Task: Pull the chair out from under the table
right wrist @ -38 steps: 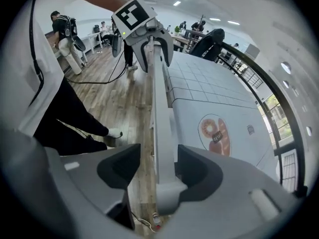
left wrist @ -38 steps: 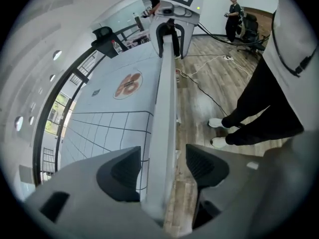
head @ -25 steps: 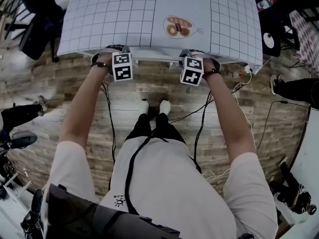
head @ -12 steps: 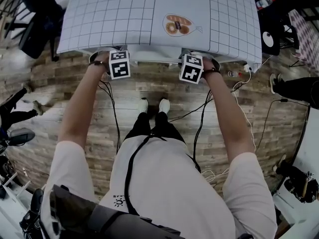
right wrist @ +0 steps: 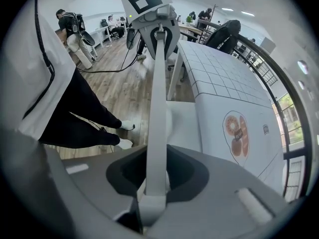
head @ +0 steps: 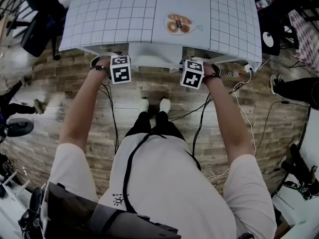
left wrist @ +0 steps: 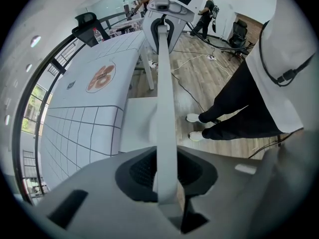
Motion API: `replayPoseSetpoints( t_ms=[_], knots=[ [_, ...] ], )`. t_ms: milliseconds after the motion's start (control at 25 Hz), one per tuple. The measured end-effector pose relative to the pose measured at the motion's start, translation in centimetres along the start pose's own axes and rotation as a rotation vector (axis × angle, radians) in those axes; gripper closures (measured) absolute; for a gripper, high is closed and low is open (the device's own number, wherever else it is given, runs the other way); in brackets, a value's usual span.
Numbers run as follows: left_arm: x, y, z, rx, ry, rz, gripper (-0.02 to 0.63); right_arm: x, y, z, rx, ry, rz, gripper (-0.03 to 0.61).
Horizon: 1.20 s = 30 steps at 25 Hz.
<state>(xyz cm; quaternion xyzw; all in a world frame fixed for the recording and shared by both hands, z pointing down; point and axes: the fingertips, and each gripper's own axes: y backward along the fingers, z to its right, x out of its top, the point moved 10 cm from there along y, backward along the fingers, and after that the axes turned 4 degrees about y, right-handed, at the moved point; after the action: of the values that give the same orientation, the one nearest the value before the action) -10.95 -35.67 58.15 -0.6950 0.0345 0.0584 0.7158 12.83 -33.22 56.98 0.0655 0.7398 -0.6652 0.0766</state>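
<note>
The white chair (head: 155,59) is tucked under the table (head: 114,14), which has a gridded cloth with a doughnut picture (head: 178,25). Only its pale seat and thin top rail show at the table's near edge. My left gripper (head: 118,63) is shut on the left end of the rail (left wrist: 166,108), which runs straight between the jaws of this left gripper (left wrist: 167,183). At the rail's other end my right gripper (head: 193,67) is shut on the same rail (right wrist: 158,108), clamped by this right gripper (right wrist: 155,183). Both point down.
The person's white shoes (head: 153,105) stand on the wooden floor just behind the chair. Black and white cables (head: 199,111) trail across the floor to a power strip (head: 238,74). Dark office chairs (head: 37,19) stand at the far left, and another person's legs (head: 299,88) at the right.
Both grippers have drawn back from the table with the rail in them. More of the pale chair now shows from under the table's edge.
</note>
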Motion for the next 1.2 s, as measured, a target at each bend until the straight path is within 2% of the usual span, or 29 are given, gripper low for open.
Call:
replayPoseSetpoints(
  t_ms=[360, 1200],
  knots=[
    [-0.4, 0.6, 4.7, -0.024, -0.003, 0.023, 0.531, 0.3, 0.5, -4.7, 0.017, -0.007, 0.004, 0.497],
    [-1.8, 1.4, 19.3, -0.123, 0.002, 0.054, 0.526, 1.8, 1.7, -19.3, 0.066, 0.004, 0.004, 0.495]
  ],
)
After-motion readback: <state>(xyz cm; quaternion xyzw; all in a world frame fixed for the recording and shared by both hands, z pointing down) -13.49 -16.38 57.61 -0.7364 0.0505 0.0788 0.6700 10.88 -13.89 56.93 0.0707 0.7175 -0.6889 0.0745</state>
